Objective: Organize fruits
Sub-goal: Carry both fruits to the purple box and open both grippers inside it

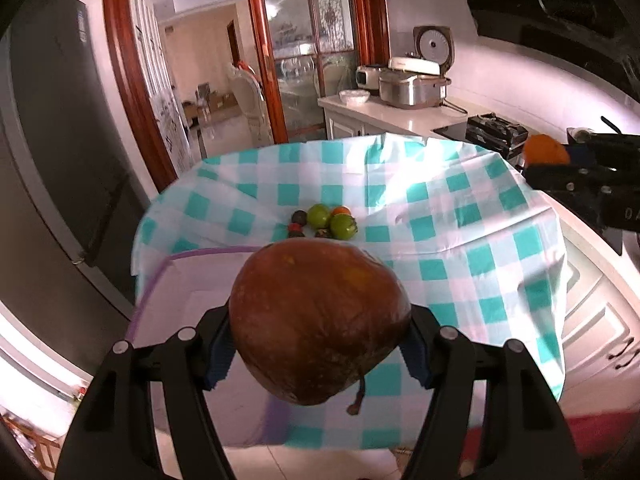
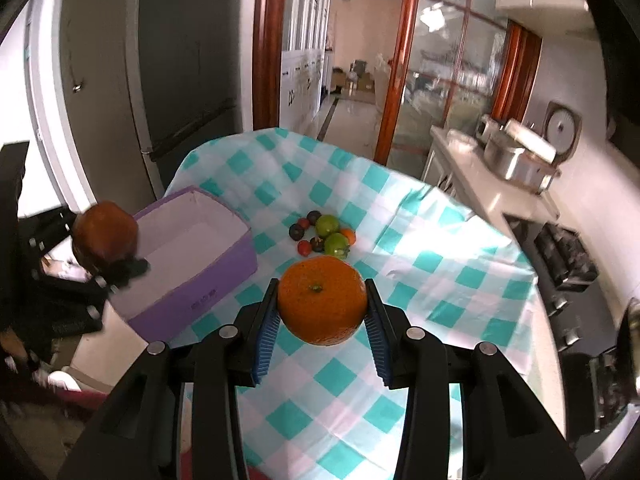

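Your left tool (image 1: pixel 318 354) is clenched on a large reddish-brown mango-like fruit (image 1: pixel 320 320), its blue ribbed pads (image 1: pixel 219 360) pressed against both sides. The fruit fills the lower centre of the left wrist view and hangs above the near end of the purple rectangular fabric bin (image 2: pixel 200 256), which sits at centre left of the right wrist view on the table covered by a teal-and-white checked cloth (image 2: pixel 420 280). In that same view the reddish-brown fruit appears at the left edge, over the bin's left rim.

Your right tool (image 2: pixel 322 320) grasps a round orange citrus fruit (image 2: pixel 322 304) with its green stem spot facing the camera, held in the air above the checked cloth in the lower centre of the frame.

Beyond the orange, near the middle of the table, lies a small cluster of loose fruits (image 2: pixel 322 236): two green round ones, a small orange one, some dark plum-coloured ones and small red ones, lying close together just to the right of the bin. The bin's white interior shows nothing inside from this angle.
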The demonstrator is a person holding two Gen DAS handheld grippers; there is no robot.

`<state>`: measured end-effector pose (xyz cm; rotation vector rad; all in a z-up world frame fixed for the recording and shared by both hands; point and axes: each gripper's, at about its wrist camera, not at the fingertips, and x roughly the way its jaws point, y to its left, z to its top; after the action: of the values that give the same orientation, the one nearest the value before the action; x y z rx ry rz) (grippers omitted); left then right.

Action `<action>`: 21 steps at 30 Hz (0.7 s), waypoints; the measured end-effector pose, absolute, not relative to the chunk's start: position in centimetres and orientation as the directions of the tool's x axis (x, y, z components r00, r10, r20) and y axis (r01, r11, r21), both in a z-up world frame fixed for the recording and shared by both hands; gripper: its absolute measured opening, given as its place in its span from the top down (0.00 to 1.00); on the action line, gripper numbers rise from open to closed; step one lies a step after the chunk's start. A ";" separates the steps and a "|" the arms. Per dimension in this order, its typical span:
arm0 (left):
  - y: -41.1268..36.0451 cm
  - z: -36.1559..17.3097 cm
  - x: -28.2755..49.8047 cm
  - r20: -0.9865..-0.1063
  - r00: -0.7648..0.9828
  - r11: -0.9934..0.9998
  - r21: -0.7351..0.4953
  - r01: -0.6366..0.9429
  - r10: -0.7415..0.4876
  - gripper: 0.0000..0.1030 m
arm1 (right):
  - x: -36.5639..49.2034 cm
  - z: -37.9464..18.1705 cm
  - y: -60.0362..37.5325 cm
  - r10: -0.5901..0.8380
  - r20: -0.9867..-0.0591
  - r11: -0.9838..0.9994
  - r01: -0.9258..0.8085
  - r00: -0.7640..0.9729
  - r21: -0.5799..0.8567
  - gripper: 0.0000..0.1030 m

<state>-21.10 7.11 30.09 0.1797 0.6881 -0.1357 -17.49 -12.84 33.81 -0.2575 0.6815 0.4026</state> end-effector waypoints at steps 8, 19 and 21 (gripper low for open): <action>12.7 31.0 -26.5 -0.563 0.826 0.984 0.146 0.101 -0.001 0.34 | -22.6 33.6 -13.3 0.253 -0.630 0.903 -0.413 0.734 -0.118 0.61; 19.0 27.0 -25.1 -0.653 0.756 0.999 0.033 -0.040 0.052 0.34 | -20.0 30.1 -10.5 0.240 -0.725 0.880 -0.460 0.645 -0.118 0.61; 19.6 25.8 -24.0 -0.678 0.733 0.998 0.016 -0.058 0.053 0.34 | -18.5 29.0 -8.7 0.258 -0.754 0.853 -0.509 0.604 -0.115 0.61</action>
<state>-24.02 19.59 25.82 -0.0065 0.7460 0.0607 -18.54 -8.66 28.97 -0.3360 0.8082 0.4535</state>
